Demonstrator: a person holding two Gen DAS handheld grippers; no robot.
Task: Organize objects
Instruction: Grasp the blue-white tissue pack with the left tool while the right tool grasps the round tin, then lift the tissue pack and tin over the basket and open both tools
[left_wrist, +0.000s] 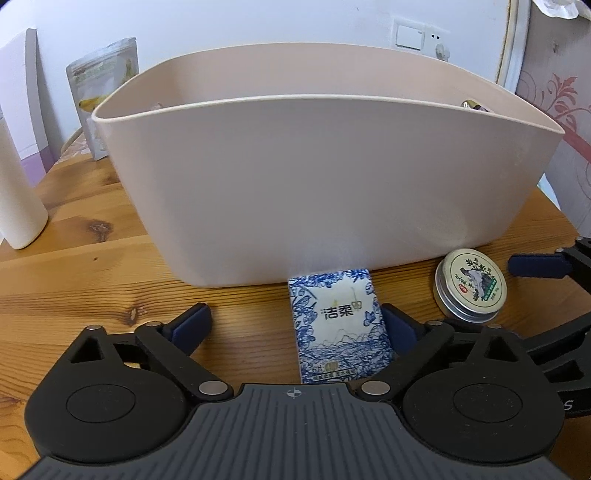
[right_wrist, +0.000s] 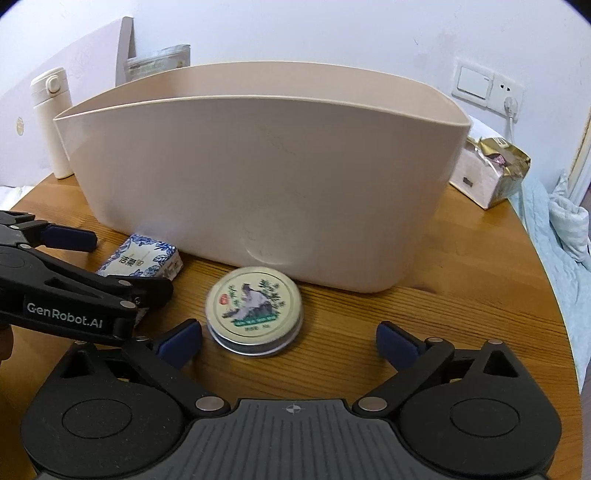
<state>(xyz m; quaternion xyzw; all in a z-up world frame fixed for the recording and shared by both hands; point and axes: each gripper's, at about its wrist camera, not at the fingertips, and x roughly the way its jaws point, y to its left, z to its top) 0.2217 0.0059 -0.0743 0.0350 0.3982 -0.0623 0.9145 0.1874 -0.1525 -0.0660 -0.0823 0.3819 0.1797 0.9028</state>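
A large beige plastic bin (left_wrist: 325, 184) (right_wrist: 266, 184) stands on the round wooden table (left_wrist: 74, 280). A blue-and-white tissue pack (left_wrist: 338, 325) (right_wrist: 142, 258) lies flat in front of it. My left gripper (left_wrist: 295, 325) is open around the pack, whose right side is against the right finger. A round metal tin (left_wrist: 471, 286) (right_wrist: 255, 308) with a printed lid lies right of the pack. My right gripper (right_wrist: 288, 341) is open, with the tin between its fingers, nearer the left one. The left gripper also shows in the right wrist view (right_wrist: 74, 258).
A white bottle (left_wrist: 16, 192) (right_wrist: 50, 122) stands at the left. A printed pouch (left_wrist: 103, 92) stands behind the bin. A torn gold packet on a box (right_wrist: 491, 170) sits at the right near the table edge. A wall socket (right_wrist: 491, 88) is behind.
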